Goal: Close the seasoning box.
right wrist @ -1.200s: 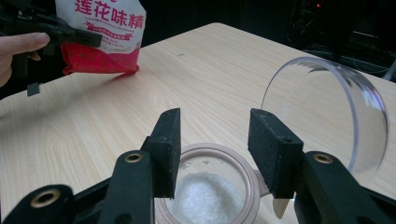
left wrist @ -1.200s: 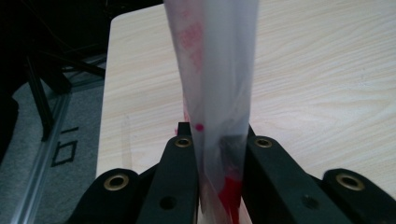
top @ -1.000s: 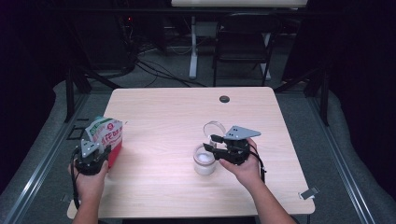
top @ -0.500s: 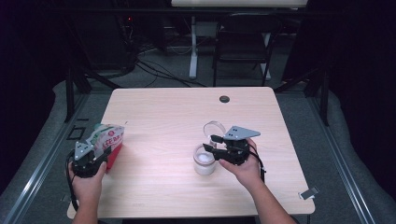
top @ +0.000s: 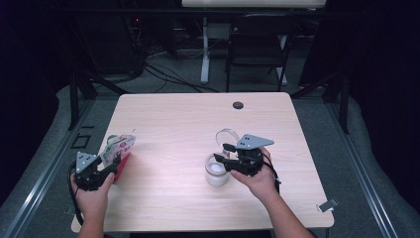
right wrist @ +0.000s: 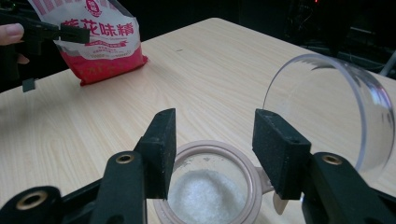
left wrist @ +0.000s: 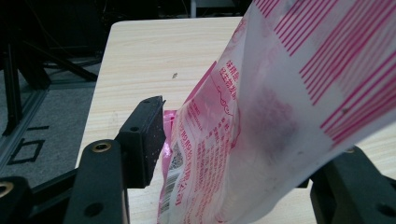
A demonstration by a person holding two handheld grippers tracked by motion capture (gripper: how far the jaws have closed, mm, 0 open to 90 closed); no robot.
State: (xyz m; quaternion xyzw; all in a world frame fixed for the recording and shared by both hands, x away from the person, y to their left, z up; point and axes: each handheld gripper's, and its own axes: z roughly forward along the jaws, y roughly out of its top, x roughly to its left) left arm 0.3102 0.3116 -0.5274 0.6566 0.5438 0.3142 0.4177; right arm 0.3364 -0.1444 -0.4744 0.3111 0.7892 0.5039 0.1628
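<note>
- At the near left edge of the table [top: 198, 124], found the pink and white bag [top: 119, 151], leaning a little and with its red bottom on the wood.
- Between the jaws of the left gripper [top: 113, 167], seen the upper part of this bag; have just been opening, so no more real clamping, and counted as open around the bag.
- Hard to say in the left gripper view if one pad touches the film lightly, because of the bag covering the far jaw.
- Probably put so near the edge to keep the middle of the table free and the bag away from the jar.
- Near the front right of the table, found the jar [top: 217, 174], with white powder [right wrist: 205, 196] inside, well apart from the bag.
- Swung back on its hinge to the far side, the clear lid [right wrist: 327, 112], so leaving the mouth of the jar uncovered, likely for filling.
- Just beside and above the rim, seen the right gripper [right wrist: 212, 140]; have just been opening too, now spread wide, nothing pinched between the pads.
- Judged as kept close to the jar for reaching the lid and closing it.
- Judged as nearly done: bag set down, lid not yet closed.
</note>
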